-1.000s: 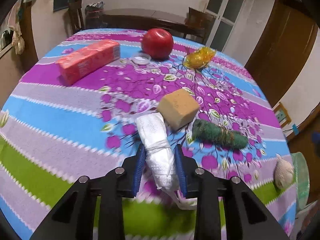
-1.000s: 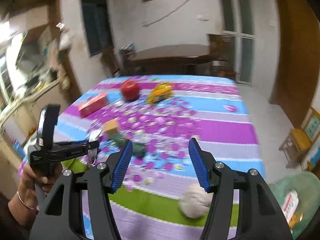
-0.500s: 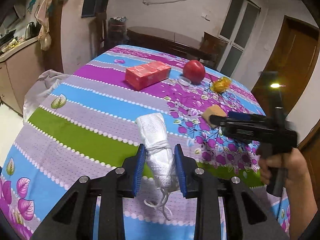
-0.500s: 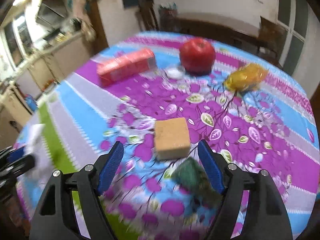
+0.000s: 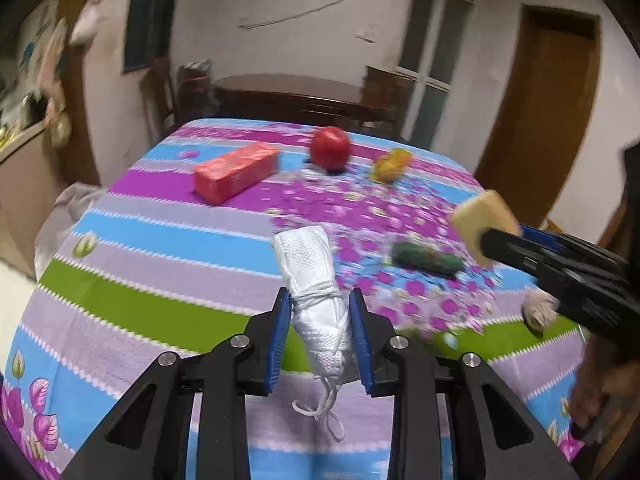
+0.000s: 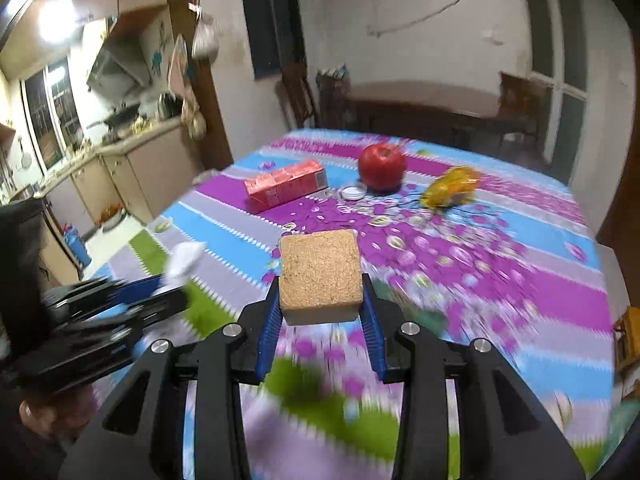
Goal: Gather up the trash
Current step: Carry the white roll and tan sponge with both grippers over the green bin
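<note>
A: What does the left gripper (image 5: 319, 336) have?

B: It grasps a rolled white cloth bundle (image 5: 314, 276) tied with string, pinched between the blue pads at lower centre of the left wrist view. The roll points up toward the middle of the frame and a loose loop of string hangs below the jaws, over the striped tablecloth (image 5: 140, 248).

A: And the right gripper (image 6: 320, 312)?

B: Its jaws are closing, and the tan sponge block (image 6: 318, 276) sits between them with both pads against its sides, at the centre of the right wrist view. In the left wrist view the same block shows at the right edge, raised above the cloth.

A: What lies on the table?

B: A green scrubber (image 5: 426, 258) right of centre in the left wrist view, just beyond the cloth roll. Farther back, in the upper middle, a red box (image 5: 236, 172), a red apple (image 5: 330, 148) with a small clear lid (image 6: 353, 191) beside it, and a crumpled yellow wrapper (image 5: 391, 164) to the apple's right. A pale ball (image 5: 540, 312) rests at the right, partly behind the right gripper.

A: Is anyone seen?

B: A hand (image 5: 600, 392) on the right gripper's handle, at the lower right edge.
</note>
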### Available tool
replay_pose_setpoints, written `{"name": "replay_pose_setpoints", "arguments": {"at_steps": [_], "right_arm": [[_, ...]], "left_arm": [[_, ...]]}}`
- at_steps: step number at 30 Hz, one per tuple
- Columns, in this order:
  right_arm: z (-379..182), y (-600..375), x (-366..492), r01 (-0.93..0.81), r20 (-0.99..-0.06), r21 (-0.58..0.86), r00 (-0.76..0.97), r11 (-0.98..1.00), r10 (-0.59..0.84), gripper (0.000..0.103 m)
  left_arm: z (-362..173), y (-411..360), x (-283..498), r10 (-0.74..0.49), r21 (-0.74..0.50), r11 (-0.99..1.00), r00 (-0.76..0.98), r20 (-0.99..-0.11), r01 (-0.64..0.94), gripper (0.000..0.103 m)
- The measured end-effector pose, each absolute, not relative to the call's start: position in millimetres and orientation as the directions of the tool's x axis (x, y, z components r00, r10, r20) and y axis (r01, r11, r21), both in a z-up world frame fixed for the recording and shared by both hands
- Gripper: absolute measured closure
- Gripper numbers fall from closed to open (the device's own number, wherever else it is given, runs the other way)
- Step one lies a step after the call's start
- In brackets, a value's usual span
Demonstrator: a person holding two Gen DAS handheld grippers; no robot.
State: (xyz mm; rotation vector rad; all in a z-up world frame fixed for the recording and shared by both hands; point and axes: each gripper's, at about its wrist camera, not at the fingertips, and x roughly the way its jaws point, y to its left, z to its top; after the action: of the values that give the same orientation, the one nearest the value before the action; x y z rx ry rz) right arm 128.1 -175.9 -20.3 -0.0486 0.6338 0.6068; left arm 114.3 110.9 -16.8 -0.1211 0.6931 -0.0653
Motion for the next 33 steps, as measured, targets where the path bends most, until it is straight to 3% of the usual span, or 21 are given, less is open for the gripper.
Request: {"name": "replay_pose_setpoints", "arguments": {"at_steps": [9, 33], "right_arm": [[-25.0, -250.6, 56.6, -0.379, -0.487, 0.226, 0.754, 0.897, 0.441, 0.068], [-37.2, -420.5, -19.9, 0.024, -0.435, 0.281, 0.894, 0.959, 0.105, 0.068]], "left_arm": [[-20.0, 20.2, 104.4, -0.232, -0.086, 0.969, 0.734, -0.639, 0.231, 0.072], [-3.5, -200.7, 85.8, -0.452, 0.051, 0.792, 0.642, -0.619, 0.608, 0.072]]}}
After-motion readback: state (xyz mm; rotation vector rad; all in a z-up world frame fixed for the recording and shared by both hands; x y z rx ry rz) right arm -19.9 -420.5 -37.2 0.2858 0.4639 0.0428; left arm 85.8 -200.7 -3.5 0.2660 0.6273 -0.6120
